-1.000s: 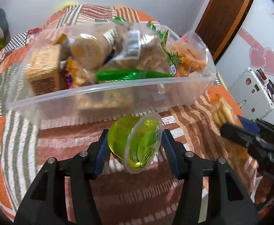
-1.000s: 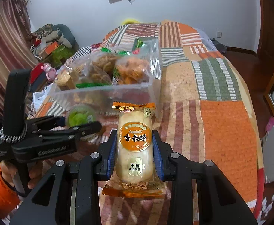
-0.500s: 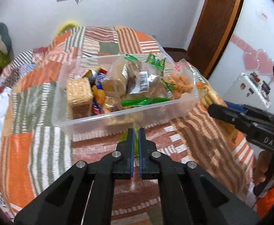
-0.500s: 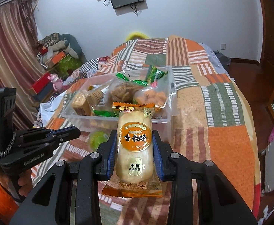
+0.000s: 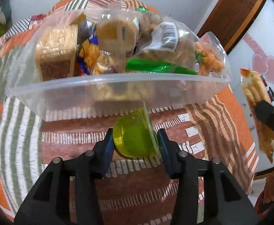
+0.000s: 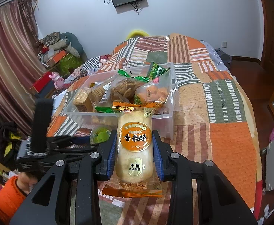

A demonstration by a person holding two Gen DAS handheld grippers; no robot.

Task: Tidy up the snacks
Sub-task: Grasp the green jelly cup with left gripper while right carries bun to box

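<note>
While the right view alone shows the rice-cracker pack (image 6: 134, 146) clamped by the right hand-held gripper (image 6: 135, 156), the left hand-held gripper (image 5: 136, 143) clasps a translucent green jelly cup (image 5: 134, 137).

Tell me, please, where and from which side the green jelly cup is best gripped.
Grip the green jelly cup across its tapered side wall, from the open bedspread side opposite the clear bin, as the left gripper does: it lies tipped over, its lid rim thin and flexible.
</note>
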